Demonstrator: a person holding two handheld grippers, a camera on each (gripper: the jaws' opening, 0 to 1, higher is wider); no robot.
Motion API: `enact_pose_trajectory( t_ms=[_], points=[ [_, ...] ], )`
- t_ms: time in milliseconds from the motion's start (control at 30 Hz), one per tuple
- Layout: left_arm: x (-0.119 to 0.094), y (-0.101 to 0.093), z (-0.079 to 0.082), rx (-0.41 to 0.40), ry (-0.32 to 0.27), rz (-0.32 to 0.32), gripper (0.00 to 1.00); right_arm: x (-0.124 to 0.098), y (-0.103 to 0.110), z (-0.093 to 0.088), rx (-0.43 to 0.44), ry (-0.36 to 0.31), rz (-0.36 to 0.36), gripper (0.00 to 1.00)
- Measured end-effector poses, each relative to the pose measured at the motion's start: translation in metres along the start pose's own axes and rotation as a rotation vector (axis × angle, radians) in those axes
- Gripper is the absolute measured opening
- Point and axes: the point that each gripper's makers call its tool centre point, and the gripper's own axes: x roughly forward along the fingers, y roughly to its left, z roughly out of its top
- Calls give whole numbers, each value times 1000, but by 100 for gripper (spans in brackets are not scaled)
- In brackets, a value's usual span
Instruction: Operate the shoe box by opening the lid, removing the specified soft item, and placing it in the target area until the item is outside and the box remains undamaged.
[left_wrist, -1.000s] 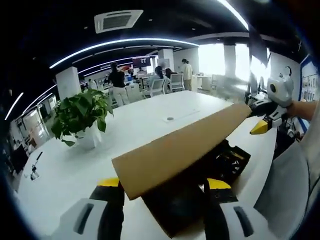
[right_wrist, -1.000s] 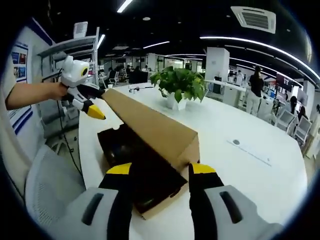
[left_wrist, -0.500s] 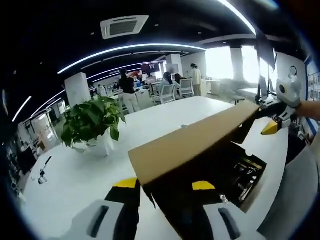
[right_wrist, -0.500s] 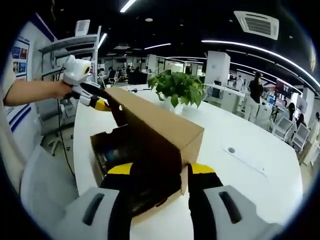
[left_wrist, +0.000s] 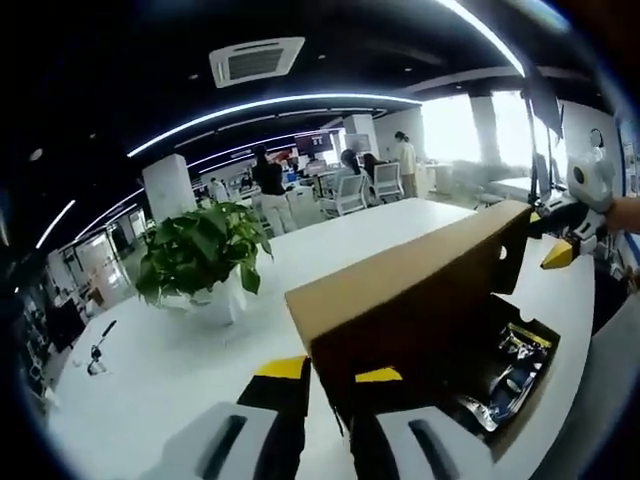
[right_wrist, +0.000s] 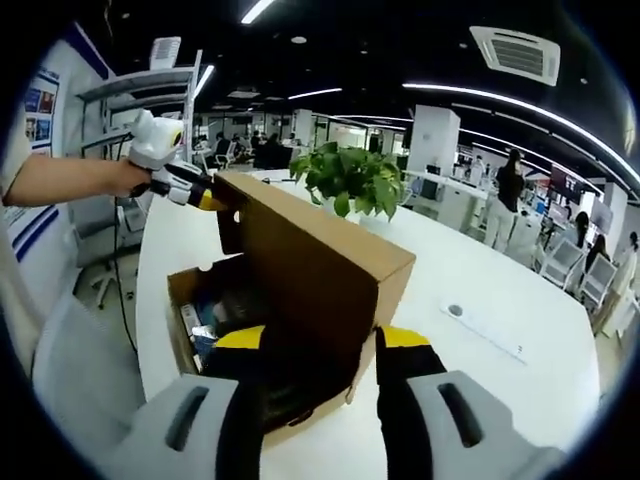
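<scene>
Lid (right_wrist: 310, 262) raised higher than before, left gripper (right_wrist: 205, 198) at its corner

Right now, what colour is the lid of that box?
Plain cardboard brown; the lid shows best in the right gripper view.

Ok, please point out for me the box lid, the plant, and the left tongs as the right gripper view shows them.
Lid (right_wrist: 320, 265): right gripper view, on its brown outer face.
Plant (right_wrist: 352, 180): right gripper view, on the green leaves.
Left tongs (right_wrist: 205, 199): right gripper view, at the yellow tips by the lid's far corner.
</scene>
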Motion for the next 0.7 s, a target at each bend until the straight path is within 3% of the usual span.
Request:
enact_pose_trajectory(
  t_ms=[300, 433, 533, 700],
  points=[
    [8, 8, 3, -18, -1, 28, 5, 5, -12, 3, -1, -15, -17, 33],
    [10, 9, 4, -26, 1, 33, 5, 6, -20, 2, -19, -31, -34, 25],
    [12, 10, 5, -29, 2, 34, 5, 7, -28, -5, -24, -22, -64, 17],
    [21, 14, 7, -26, 8, 40, 5, 11, -37, -35, 12, 20, -104, 16]
  ],
)
